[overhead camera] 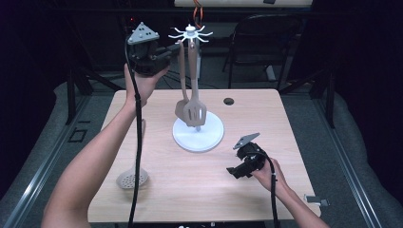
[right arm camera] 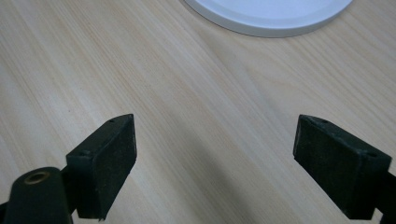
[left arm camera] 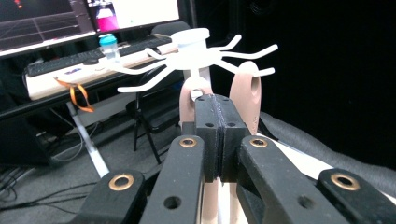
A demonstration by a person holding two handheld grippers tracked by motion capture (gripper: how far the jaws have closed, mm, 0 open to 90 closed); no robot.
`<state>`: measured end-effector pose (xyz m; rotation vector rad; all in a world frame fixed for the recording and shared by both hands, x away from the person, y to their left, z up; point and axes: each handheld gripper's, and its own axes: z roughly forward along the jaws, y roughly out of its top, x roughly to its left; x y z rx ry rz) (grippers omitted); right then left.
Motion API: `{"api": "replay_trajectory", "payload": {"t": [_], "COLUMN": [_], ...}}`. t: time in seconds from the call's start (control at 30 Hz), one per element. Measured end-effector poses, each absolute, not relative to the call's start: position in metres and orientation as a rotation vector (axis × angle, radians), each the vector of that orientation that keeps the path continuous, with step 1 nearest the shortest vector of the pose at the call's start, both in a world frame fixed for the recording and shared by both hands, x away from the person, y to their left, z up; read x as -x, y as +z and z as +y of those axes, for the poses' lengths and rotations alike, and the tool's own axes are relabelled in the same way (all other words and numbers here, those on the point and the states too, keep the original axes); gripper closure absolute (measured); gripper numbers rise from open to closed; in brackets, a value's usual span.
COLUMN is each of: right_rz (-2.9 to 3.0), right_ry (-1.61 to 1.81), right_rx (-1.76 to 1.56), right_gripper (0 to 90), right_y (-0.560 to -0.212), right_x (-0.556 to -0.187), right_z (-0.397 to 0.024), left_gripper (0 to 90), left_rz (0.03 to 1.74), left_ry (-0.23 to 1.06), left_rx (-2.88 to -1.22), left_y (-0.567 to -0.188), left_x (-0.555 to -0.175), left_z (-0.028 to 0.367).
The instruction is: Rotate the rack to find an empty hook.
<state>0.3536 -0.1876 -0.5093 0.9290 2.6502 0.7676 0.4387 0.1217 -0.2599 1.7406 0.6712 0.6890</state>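
Hanging work is in hand: the left tongs [overhead camera: 173, 47], raised in the upper left of the high view, are pressed together just under the white hook rack [overhead camera: 191, 32], right against the top of a brown spatula handle [left arm camera: 193, 100]. In the left gripper view the pads meet with no gap, and whether the handle is pinched between them or sits just behind them I cannot tell. Two utensils, a spatula [overhead camera: 182, 102] and a slotted turner [overhead camera: 195, 111], hang from the rack at the middle of the frame, their blades over the round white base [overhead camera: 209, 137]. A skimmer [overhead camera: 132, 178] lies flat on the counter [overhead camera: 266, 123] at lower left, beside the left forearm. The right tongs [overhead camera: 231, 171] rest low at lower right with their pads wide apart and nothing between them, the bare wood and the edge of the base ahead. By my reading the hanging of one utensil is about finished, and the next move calls for drawing the left tongs clear of the rack without swinging the handles, then going down for the skimmer
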Motion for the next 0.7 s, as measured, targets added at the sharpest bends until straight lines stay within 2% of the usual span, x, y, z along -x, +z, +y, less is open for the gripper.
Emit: {"api": "replay_trajectory", "payload": {"t": [0.2,0.7], "right_rz": [2.650,2.647], "right_ry": [0.766,0.788], "right_rx": [-0.933,-0.937], "right_gripper": [12.8,13.0], "right_y": [-0.510,-0.513], "right_x": [-0.354,-0.353], "right_z": [-0.189,-0.187], "left_gripper": [89.5,89.7], "left_rz": [0.652,0.737], "left_ry": [0.699,0.751], "left_rx": [-1.731,-1.706], "left_y": [-0.256,-0.252], "left_x": [-0.438,-0.448], "left_z": [0.119,0.125]}}
